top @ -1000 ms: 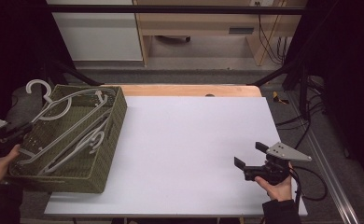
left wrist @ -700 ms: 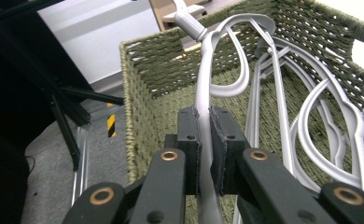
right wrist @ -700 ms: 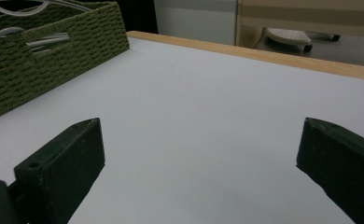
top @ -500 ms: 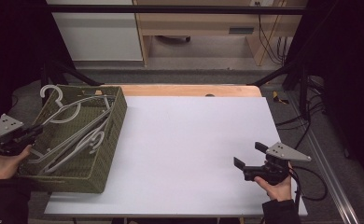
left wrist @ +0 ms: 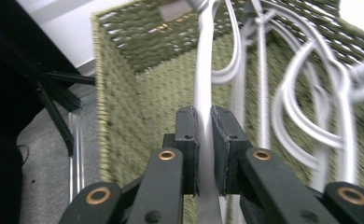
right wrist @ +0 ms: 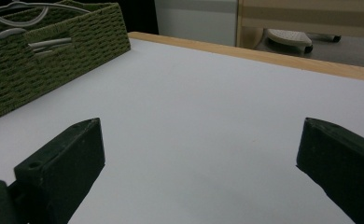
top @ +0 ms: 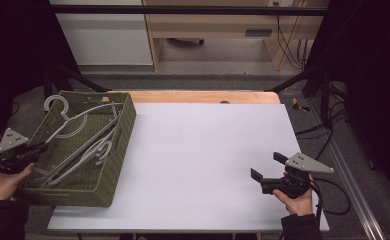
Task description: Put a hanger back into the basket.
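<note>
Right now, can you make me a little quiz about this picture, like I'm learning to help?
1. True or false: the left hand-held gripper is shut on a white hanger.
2. What holds the hangers? A) a green woven basket B) a blue bucket C) a cardboard box
3. Fill in: the jaws of the right hand-held gripper stand ____ above the white table.

Key:
1. True. In the left gripper view the pads press on the hanger's flat bar.
2. A. It sits at the table's left edge.
3. Open. Nothing lies between them.
</note>
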The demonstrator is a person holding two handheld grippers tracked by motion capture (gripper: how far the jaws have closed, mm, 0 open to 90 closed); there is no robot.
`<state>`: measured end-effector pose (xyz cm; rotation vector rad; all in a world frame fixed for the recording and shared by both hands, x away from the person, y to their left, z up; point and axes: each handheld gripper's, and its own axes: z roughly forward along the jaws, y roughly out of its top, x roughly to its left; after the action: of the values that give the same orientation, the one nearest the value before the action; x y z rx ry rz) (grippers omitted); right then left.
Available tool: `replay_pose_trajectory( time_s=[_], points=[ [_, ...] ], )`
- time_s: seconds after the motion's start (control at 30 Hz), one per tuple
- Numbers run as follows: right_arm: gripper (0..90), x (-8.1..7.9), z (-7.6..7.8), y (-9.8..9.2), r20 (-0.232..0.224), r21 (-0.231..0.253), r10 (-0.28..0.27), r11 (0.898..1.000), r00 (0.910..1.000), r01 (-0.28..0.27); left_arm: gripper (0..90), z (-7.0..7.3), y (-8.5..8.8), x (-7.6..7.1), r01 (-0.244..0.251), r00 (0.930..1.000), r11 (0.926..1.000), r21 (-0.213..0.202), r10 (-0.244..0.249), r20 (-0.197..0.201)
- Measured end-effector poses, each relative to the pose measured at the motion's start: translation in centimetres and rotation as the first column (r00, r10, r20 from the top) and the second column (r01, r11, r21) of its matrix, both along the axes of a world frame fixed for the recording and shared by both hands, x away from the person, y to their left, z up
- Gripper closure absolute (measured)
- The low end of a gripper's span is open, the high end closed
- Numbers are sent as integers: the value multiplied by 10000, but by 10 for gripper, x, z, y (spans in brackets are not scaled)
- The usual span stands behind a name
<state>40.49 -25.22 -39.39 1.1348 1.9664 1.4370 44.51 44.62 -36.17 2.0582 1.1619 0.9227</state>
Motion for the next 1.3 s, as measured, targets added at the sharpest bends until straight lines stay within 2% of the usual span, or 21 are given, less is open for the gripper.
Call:
replay_pose_trajectory(
  time_s=[0.07,0.1,0.2,0.27,0.33,0.4,0.43,0.5,0.53,0.57,0.77,0.8,0.9,0.97,1.07,1.1,1.23,1.3],
  points=[
    [11,0,0,0,21,3,7,10000,10000,-7,802,-2,-6,-6,180,9998,9998,10,-180,-87],
    [11,0,0,0,16,5,20,10000,10000,-20,799,-2,-8,-8,206,9997,9997,-138,-208,-152],
    [11,0,0,1,22,7,-28,10000,10000,28,787,-1,-13,-14,489,9975,9985,-260,-502,-493],
    [11,0,0,1,31,2,-22,10000,10000,22,780,2,-16,-16,649,9932,9975,-290,-674,-945],
    [11,0,0,1,28,22,-13,10000,10000,13,774,2,-18,-16,620,9925,9975,-328,-651,-1036],
    [11,-1,1,0,58,-4,10,10000,10000,-10,769,3,-24,-17,736,9828,9959,-518,-813,-1659],
    [11,-1,1,0,58,-4,10,10000,10000,-10,759,3,-24,-17,736,9828,9959,-518,-813,-1659],
    [11,-1,2,-1,138,55,-14,10000,9999,14,739,1,-29,-18,790,9785,9957,-484,-867,-1872],
    [11,-1,2,-1,128,65,-25,10000,9999,25,724,-1,-31,-19,833,9773,9957,-416,-898,-1921],
    [11,-2,2,-1,107,42,-22,10000,9999,22,719,-2,-34,-21,834,9789,9958,-379,-890,-1840],
    [11,-1,2,0,68,46,-12,10000,10000,12,606,0,-43,-28,692,9900,9919,-1065,-814,-1154],
    [11,-1,2,0,83,40,-19,10000,10000,19,582,2,-46,-29,810,9924,9890,-1234,-915,-820],
    [11,-1,2,0,102,54,-44,10000,9999,44,502,8,-54,-33,1079,9931,9776,-1809,-1145,-264],
    [11,-1,2,-1,122,61,-24,10000,9999,23,449,11,-62,-36,1313,9912,9661,-2224,-1313,146],
    [11,-2,3,-1,164,90,-71,9999,9998,70,378,15,-77,-39,1685,9856,9550,-2442,-1604,528],
    [11,-2,3,-2,159,99,-60,9999,9999,59,356,15,-81,-40,1842,9827,9490,-2559,-1732,652],
    [10,-3,4,-3,208,129,-105,9999,9997,102,239,16,-102,-43,2429,9699,9167,-3173,-2237,960],
    [9,-4,5,-4,252,153,-119,9998,9996,115,193,15,-112,-44,2645,9643,9044,-3350,-2432,1048]
  ],
)
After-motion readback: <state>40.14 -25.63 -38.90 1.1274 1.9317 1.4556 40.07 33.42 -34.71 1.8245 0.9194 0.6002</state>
